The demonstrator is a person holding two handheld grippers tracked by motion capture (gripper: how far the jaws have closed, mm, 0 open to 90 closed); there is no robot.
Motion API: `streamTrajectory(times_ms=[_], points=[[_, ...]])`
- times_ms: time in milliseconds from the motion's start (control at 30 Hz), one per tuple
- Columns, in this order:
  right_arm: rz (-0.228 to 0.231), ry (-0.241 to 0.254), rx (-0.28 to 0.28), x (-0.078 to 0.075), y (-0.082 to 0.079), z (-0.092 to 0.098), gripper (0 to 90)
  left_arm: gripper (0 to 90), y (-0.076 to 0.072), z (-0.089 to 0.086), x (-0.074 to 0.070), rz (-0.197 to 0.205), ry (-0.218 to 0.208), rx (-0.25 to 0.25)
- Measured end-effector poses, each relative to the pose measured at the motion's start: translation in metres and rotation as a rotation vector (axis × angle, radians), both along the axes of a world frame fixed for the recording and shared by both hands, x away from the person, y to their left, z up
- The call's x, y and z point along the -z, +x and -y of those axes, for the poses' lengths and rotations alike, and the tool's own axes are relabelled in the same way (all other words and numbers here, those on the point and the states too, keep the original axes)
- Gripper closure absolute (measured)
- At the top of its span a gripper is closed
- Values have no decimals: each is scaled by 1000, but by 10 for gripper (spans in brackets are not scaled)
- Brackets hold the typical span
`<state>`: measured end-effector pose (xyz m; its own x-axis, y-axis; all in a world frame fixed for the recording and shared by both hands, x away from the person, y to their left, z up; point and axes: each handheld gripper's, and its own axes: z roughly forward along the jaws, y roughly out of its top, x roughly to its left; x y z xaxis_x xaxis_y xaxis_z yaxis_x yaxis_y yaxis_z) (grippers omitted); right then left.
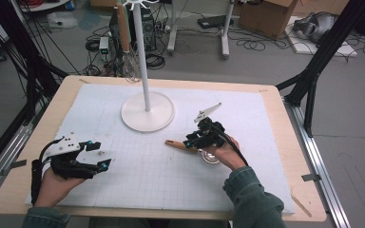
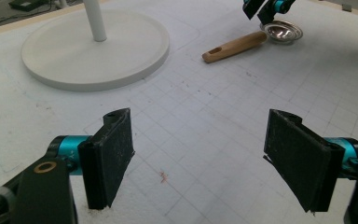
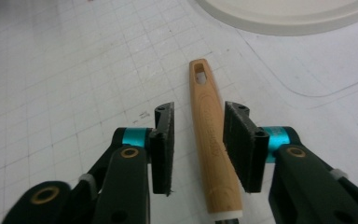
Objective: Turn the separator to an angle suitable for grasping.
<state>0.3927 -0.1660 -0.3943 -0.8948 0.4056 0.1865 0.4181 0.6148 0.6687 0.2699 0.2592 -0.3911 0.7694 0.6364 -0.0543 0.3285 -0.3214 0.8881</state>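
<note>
The strainer (image 1: 204, 153), a small metal bowl on a wooden handle (image 3: 210, 140), lies flat on the white mat (image 1: 142, 175) of the table (image 1: 294, 199).

**Right gripper.** The right gripper (image 3: 198, 147) straddles the handle. Its fingers (image 3: 163, 140) stand apart, one on each side of the wood, with a gap visible between each pad and the handle. Nothing is gripped. The handle's long axis runs straight out between the fingers, parallel to them. The slotted hanging end points away from the gripper, beyond the fingertips. The bowl end lies back toward the gripper body, under the hand in the high view.

**Left gripper.** The left gripper (image 1: 97, 154) rests low over the near left part of the mat. Its fingers (image 2: 109, 158) are spread wide and hold nothing. From these fingers the strainer lies well ahead and to the right, with its slotted end nearest.

**Stand.** The stand (image 1: 147, 111) rises beyond both grippers. Its round base sits just past the slotted end of the handle. A whisk (image 1: 130, 66) hangs from its top.

**Judgement.** The right hand is far nearer the strainer. Any regrasp needs only a closing of the fingers across the handle's width, square to its long axis. If the strainer is to hang on the stand, the slotted end already faces that way.
</note>
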Motion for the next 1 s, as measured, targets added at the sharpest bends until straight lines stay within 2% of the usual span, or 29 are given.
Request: streamTrajectory(times_ms=[200,300,367,567,767,1000], points=[[-12,-16,-35,-10,10,4,515,241,0,1,0,-2,2,4],[-16,-28,-45,-7,14,4,487,241,0,1,0,-3,-5,0],[-37,-41,-48,-3,16,4,480,241,0,0,1,-4,-6,1],[-74,-78,-59,13,21,4,511,241,0,-1,0,-2,-3,-1],[-104,-93,-73,24,22,6,537,240,0,0,1,-2,-5,0],[-126,-116,-93,27,19,4,565,240,0,0,0,-2,-4,4]])
